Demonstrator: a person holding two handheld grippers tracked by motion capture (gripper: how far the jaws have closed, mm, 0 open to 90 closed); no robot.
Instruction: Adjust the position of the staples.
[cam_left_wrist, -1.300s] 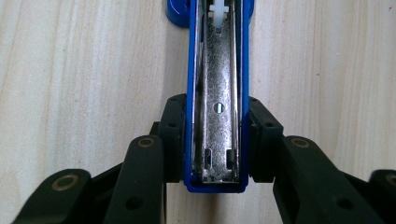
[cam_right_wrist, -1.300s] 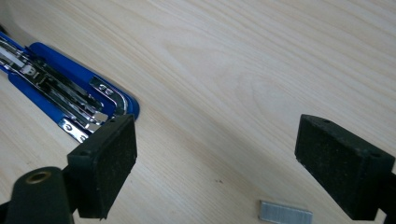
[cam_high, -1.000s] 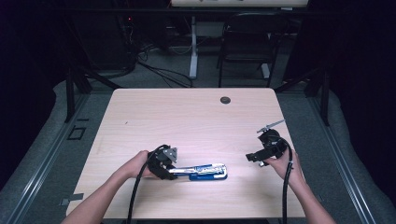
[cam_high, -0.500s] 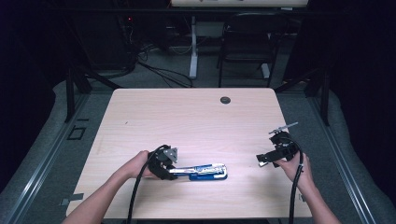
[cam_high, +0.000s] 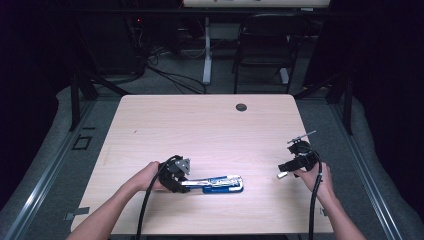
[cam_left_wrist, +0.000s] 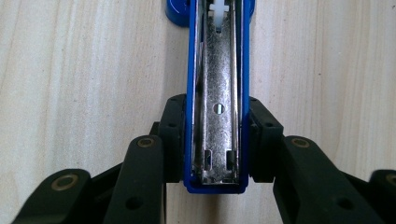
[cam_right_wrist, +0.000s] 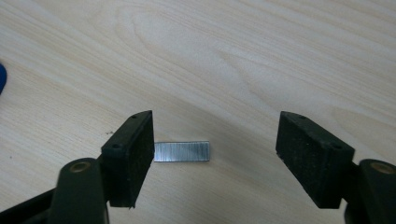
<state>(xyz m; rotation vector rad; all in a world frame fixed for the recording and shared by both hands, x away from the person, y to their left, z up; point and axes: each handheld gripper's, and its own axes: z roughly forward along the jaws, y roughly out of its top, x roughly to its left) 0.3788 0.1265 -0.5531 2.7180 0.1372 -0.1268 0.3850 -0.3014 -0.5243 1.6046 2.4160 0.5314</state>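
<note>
Right gripper view has the right claw (cam_right_wrist: 215, 158) standing apart over a short strip of staples (cam_right_wrist: 181, 151) that lies flat on the worktop (cam_right_wrist: 233, 56); its jaws have just been closing, with the strip between them, one end against the left pad (cam_right_wrist: 140, 154) and the far pad well clear. The strip is thin and low, so the likely failure is the pads sliding it along the wood or riding over it and shutting on nothing. A squeeze that lands off-centre could also tip it, or snap it into pieces.

Left gripper view shows the left claw (cam_left_wrist: 217, 140) clamped on the rear of the blue stapler (cam_left_wrist: 217, 93), which lies open with its bare metal staple channel facing up. In the high view that stapler (cam_high: 220, 184) sits near the front edge, well apart from the right claw (cam_high: 285, 171). If the left grip loosens, the stapler may shift and spoil the alignment for loading.

Nothing lies between strip and stapler. A dark round grommet (cam_high: 241, 107) sits at the far edge of the worktop, out of the way, and a chair (cam_high: 265, 45) stands beyond
</note>
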